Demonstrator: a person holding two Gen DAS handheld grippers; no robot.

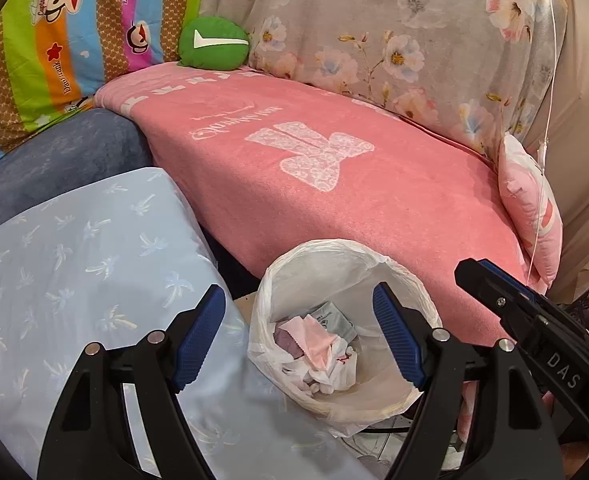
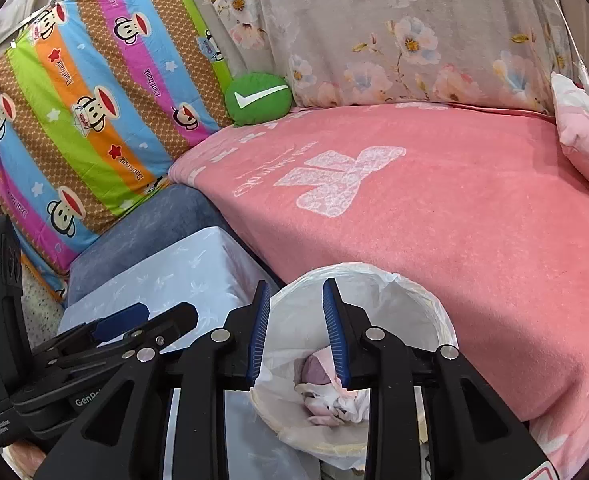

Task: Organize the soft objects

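Currently both grippers hover over the lined bin [image 1: 278,280], nothing between either pair of fingers. Left gripper [image 1: 300,336] spread wide; right gripper [image 2: 296,332] parted narrowly. Soft objects: green cushion [image 1: 213,43] at 11 o'clock on the pink blanket [image 1: 374,208], small pink pillow [image 1: 528,204] at 3 o'clock. Advice: lift clear of the bin liner, approach one cushion low, pinch its edge.

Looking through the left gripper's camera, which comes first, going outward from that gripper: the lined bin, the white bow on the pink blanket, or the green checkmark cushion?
1. Lined bin: right under the left gripper, between its open fingers.
2. White bow: middle of the pink blanket, beyond the bin.
3. Green checkmark cushion: farthest, at the back against the pillows.
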